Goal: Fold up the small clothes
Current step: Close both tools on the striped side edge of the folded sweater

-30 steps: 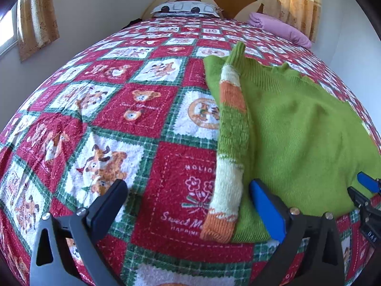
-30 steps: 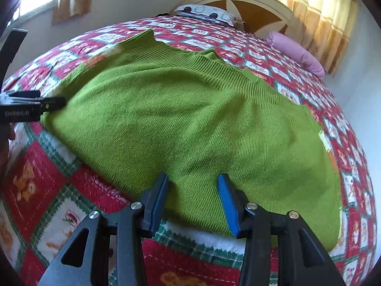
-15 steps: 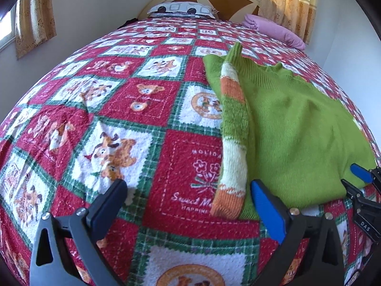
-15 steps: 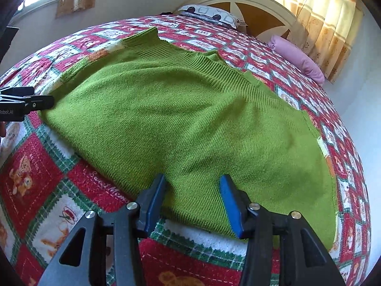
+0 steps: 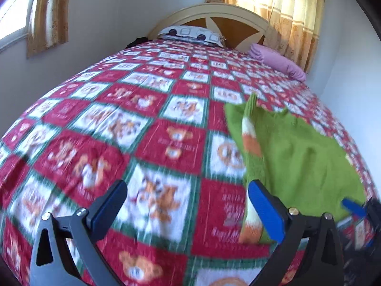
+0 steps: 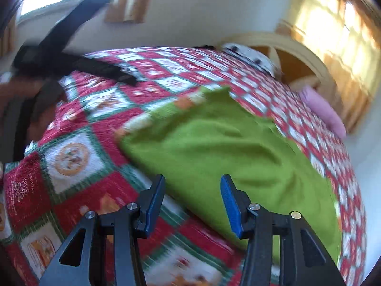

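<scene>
A green knit sweater [image 5: 307, 157] lies flat on the bed, with a striped green, white and orange sleeve [image 5: 252, 147] folded along its left side. It also shows in the right wrist view [image 6: 228, 147]. My left gripper [image 5: 188, 209] is open and empty above the quilt, left of the sweater's lower corner. My right gripper [image 6: 193, 202] is open and empty, raised over the sweater's near hem. Both views are blurred by motion.
The bed is covered by a red, green and white patchwork quilt [image 5: 114, 124]. A patterned pillow [image 5: 190, 33] and a pink pillow [image 5: 278, 64] lie by the wooden headboard [image 5: 228, 23]. Walls and curtained windows surround the bed.
Both grippers have lifted and pulled back from the sweater, and the views have tilted up toward the headboard. Both stay open and empty. The sweater has not moved.
</scene>
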`<state>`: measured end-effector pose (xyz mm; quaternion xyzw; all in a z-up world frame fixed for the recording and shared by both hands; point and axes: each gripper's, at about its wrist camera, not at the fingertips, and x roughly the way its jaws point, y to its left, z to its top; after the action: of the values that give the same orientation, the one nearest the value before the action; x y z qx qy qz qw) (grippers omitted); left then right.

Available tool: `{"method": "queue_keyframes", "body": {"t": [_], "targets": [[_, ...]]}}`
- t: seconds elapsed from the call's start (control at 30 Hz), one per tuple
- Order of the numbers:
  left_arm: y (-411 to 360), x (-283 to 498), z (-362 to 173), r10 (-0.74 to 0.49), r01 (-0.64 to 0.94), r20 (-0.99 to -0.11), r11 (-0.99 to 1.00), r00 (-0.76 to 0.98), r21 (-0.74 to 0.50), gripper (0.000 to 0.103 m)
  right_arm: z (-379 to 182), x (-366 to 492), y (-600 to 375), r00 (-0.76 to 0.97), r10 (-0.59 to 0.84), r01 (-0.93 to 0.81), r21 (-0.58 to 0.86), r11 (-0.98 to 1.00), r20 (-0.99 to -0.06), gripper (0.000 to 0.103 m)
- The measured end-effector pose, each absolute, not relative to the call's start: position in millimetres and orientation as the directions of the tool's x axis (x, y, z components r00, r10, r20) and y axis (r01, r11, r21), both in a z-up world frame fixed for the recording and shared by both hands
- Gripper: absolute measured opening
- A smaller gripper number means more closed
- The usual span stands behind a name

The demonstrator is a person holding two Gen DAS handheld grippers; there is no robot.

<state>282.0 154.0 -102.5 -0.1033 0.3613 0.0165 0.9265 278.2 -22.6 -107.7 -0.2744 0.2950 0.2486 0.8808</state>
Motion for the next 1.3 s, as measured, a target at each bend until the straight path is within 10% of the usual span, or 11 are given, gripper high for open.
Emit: {"method": "queue_keyframes", "body": {"t": [0.57,0.9,1.1,1.3], "targets": [[116,380,-121,-0.251,0.067,-0.730,0.960,0.636,-0.271,0.086,-140,288,44,0.745,0.224,-0.596,-0.475,0.648,-0.629,0.049],[110,430,-135,-0.289,0.086,-0.740,0.950,0.607,-0.300,0.077,-147,296,58,0.756,0.215,-0.594,-0.508,0.624,-0.619,0.018],[104,442,-135,-0.369,0.147,-0.738,0.925,0.564,-0.350,0.016,-136,295,49,0.746,0.257,-0.603,-0.460,0.652,-0.614,0.010],[106,440,-119,-0.382,0.109,-0.747,0.915,0.544,-0.388,0.011,-112,290,27,0.727,0.317,-0.607,-0.355,0.711,-0.609,0.009]]}}
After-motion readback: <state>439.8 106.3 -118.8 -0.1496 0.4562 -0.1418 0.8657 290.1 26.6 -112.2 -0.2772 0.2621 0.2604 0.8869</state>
